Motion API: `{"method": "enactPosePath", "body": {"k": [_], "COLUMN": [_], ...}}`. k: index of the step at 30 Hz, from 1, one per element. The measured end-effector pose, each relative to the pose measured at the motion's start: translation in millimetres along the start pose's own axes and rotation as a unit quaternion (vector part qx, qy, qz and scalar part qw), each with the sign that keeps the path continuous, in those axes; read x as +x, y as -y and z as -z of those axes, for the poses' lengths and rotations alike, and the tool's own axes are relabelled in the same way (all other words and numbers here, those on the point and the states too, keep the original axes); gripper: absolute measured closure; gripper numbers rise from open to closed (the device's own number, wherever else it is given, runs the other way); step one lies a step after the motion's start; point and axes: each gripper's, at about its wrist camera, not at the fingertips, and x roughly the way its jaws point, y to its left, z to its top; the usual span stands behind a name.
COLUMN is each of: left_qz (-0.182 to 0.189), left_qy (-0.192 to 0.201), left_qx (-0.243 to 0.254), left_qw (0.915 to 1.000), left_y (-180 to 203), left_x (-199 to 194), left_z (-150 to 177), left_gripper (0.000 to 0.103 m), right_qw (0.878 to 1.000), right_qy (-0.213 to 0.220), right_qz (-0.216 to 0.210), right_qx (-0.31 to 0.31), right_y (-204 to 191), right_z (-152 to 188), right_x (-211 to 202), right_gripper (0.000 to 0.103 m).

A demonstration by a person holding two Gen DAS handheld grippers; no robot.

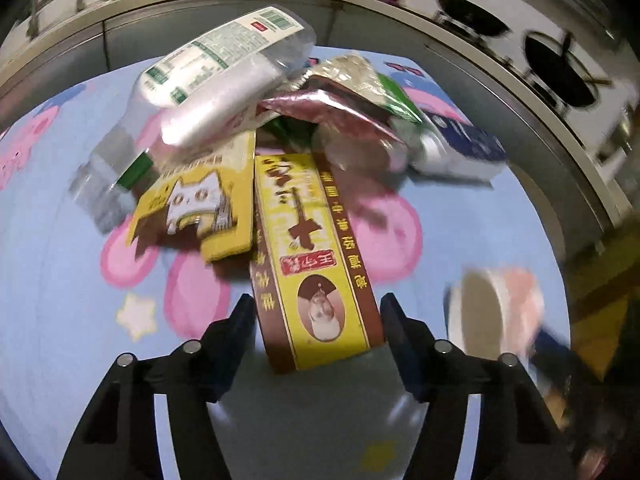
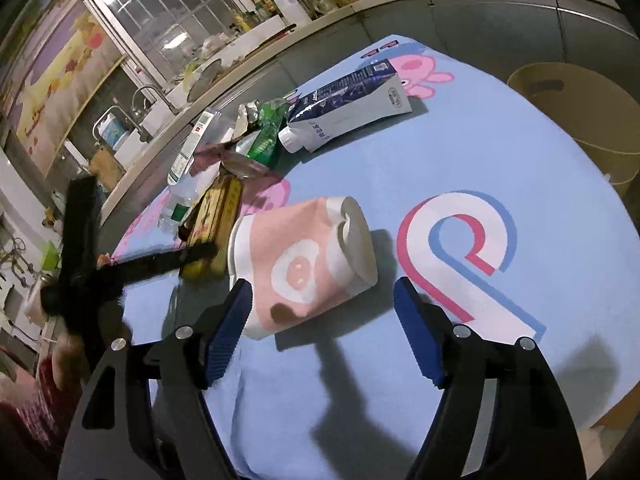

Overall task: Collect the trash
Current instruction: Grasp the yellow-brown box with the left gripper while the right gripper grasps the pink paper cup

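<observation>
A heap of trash lies on a light blue cartoon tablecloth (image 1: pixel 60 280). My left gripper (image 1: pixel 318 320) is open, its fingers on either side of the near end of a long yellow and brown box (image 1: pixel 316 264). Behind the box lie a yellow cat-print box (image 1: pixel 196 204), a clear plastic bottle (image 1: pixel 208 80) and foil wrappers (image 1: pixel 332 108). My right gripper (image 2: pixel 324 308) is open around a crushed pink and white paper cup (image 2: pixel 308 264) lying on its side. The left gripper shows as a black bar (image 2: pixel 132 268) in the right wrist view.
A blue and white spouted pouch (image 2: pixel 352 100) lies at the far side of the cloth (image 2: pixel 500 128). A beige bin (image 2: pixel 580 116) stands beyond the table's right edge. A kitchen counter (image 2: pixel 320 20) with a sink, bottles and a stove runs behind.
</observation>
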Motion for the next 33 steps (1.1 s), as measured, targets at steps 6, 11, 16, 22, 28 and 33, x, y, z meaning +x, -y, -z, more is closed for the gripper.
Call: {"method": "enactPosePath", "body": {"k": [6,11,16,22,28,33], "left_qz": [0.035,0.033,0.019,0.024,0.000,-0.046], "left_qy": [-0.015,-0.018,-0.015,-0.004,-0.003,-0.003], "left_qx": [0.073,0.065,0.034,0.039,0.058,0.061], "left_qw": [0.9966,0.9972,0.9991,0.9989,0.9983,0.9971], "left_y": [-14.8,-40.0,-53.5,-42.4,-31.4,-27.5], "left_x": [-29.2,-44.9,-47.7,-47.2,-39.5,-33.0], "left_z": [54.1,78.0,77.2,72.3,69.4,64.6], "left_gripper": [0.042,0.041,0.027,0.021,0.020,0.034], "right_qw": [1.000,1.000,0.999,0.998,0.996,0.993], "right_qy": [-0.004,-0.010,-0.019,-0.012,-0.013,-0.007], "right_qz": [0.001,0.008,0.016,0.041,0.063,0.081], "right_qx": [-0.012,-0.025,-0.031,-0.044,-0.061,-0.081], "right_y": [-11.6,-21.0,-27.4,-33.8,-38.9,-43.7], "right_z": [2.2,6.4,10.5,13.8,20.1,21.3], "right_x": [2.1,6.7,13.2,11.7,18.8,24.1], "right_gripper": [0.031,0.028,0.023,0.013,0.010,0.010]}}
